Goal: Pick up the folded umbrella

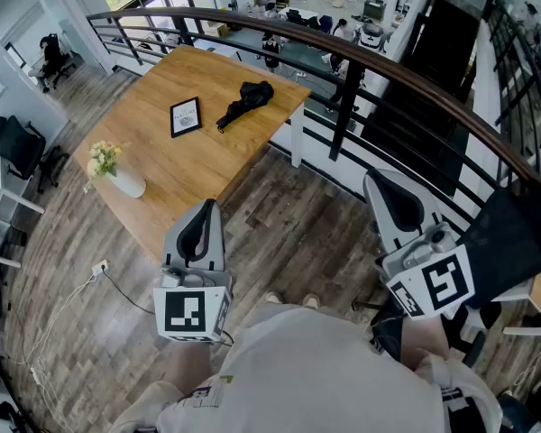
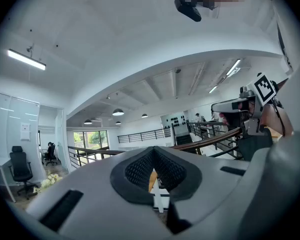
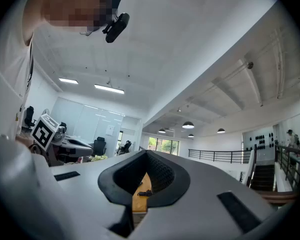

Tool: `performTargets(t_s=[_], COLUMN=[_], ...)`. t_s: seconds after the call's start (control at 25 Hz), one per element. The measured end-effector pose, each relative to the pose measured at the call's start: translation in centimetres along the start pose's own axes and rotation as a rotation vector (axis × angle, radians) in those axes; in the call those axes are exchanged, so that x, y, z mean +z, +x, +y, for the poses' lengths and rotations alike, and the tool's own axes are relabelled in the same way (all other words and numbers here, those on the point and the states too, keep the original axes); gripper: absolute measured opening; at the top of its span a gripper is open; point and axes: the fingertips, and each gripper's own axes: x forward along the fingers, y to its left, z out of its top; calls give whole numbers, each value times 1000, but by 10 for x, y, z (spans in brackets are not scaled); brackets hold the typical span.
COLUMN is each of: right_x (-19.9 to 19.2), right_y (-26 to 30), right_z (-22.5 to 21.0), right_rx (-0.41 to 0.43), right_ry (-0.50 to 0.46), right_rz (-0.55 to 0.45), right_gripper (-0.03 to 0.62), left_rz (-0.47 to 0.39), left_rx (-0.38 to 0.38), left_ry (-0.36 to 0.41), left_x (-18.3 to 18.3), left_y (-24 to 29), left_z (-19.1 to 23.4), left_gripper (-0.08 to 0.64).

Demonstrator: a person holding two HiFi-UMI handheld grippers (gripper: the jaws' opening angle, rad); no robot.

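The folded black umbrella lies on the far part of a wooden table, near its right edge. Both grippers hang over the wooden floor, well short of the table and apart from the umbrella. My left gripper has its jaws together with nothing between them, just off the table's near corner. My right gripper is shut and empty too, further right beside the railing. In the right gripper view the umbrella shows small through the slit between the pads. The left gripper view shows only a sliver of table.
A framed picture lies left of the umbrella, and a white vase of flowers stands near the table's left edge. A curved dark railing runs behind the table and down the right. Office chairs stand at the left; a cable trails on the floor.
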Motion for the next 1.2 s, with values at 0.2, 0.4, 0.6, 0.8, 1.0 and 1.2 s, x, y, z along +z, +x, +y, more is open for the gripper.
performTargets(t_s=[0.2, 0.4, 0.6, 0.8, 1.0, 1.2], right_x=[10, 5, 2, -3, -16, -29], right_y=[-8, -15, -17, -20, -28, -21], right_z=[2, 0, -6, -12, -21, -31], right_rx=[26, 52, 58, 74, 80, 90], right_ry=[20, 34, 46, 25, 19, 27], right_rz=[-48, -46, -59, -52, -23, 4], right_gripper=[28, 29, 31, 300, 305, 307], left_rz=[13, 22, 19, -4, -11, 8], left_rx=[24, 35, 44, 55, 48, 47], left_ry=[-18, 0, -26, -36, -44, -77], left_x=[4, 3, 6, 11, 9, -1], left_y=[-10, -10, -8, -1, 6, 18], left_z=[-5, -15, -20, -24, -38, -37], left_gripper=[17, 17, 17, 17, 17, 17])
